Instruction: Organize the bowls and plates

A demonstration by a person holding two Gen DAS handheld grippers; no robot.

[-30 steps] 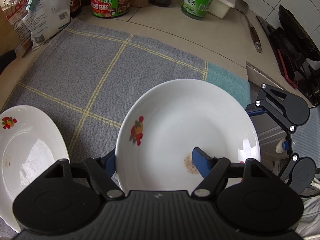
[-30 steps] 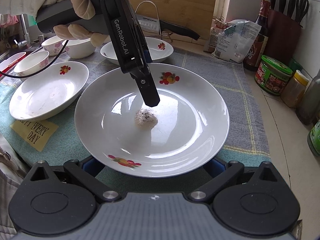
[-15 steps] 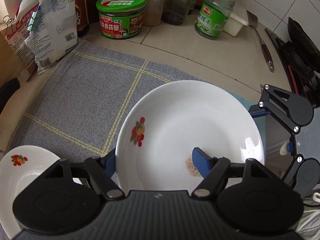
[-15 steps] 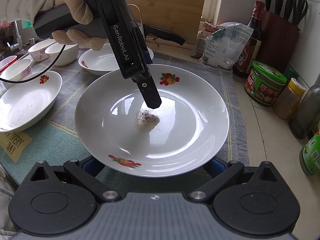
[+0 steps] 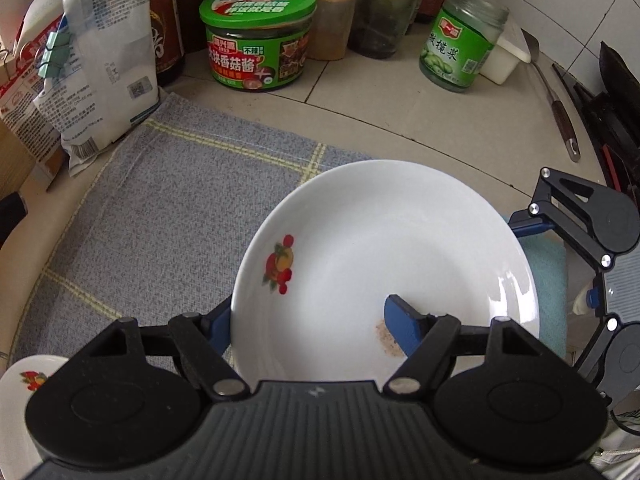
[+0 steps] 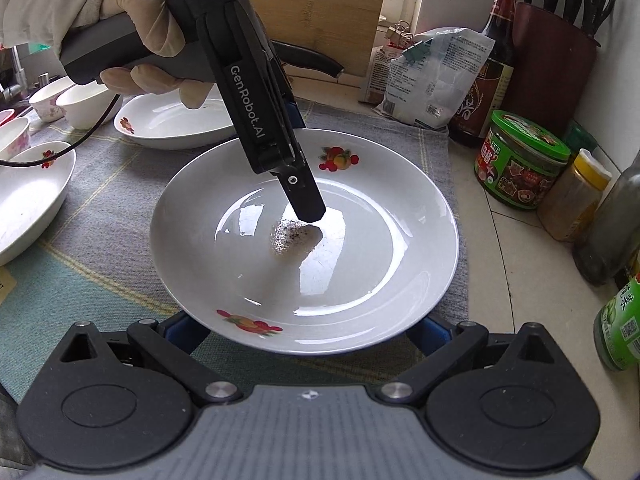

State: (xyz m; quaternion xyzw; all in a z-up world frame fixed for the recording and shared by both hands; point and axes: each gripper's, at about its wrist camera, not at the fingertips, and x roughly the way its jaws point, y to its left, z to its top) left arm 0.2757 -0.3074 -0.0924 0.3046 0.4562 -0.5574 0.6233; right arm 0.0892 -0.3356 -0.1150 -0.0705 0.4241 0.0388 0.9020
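Observation:
A white deep plate (image 5: 384,264) with fruit prints and a brown speck patch is held above the grey checked cloth (image 5: 168,208). My left gripper (image 5: 308,320) is shut on the plate's near rim, one finger inside the bowl and one under it. In the right wrist view the same plate (image 6: 360,280) fills the middle, with the left gripper (image 6: 304,200) reaching in from above. My right gripper (image 6: 308,330) is open, its fingers spread under the plate's near rim. Other white plates (image 6: 172,124) lie farther left on the cloth.
Jars and bottles line the counter behind: a green-lidded sauce tub (image 5: 256,40), an olive jar (image 5: 460,44), a dark bottle (image 6: 484,76), a knife block (image 6: 556,60). A flour bag (image 5: 100,64) stands at the cloth's back. Small bowls (image 6: 84,104) sit far left.
The plate, held by my left gripper, has travelled toward the jars at the counter's back. The other plates have slid away to the left in both views.

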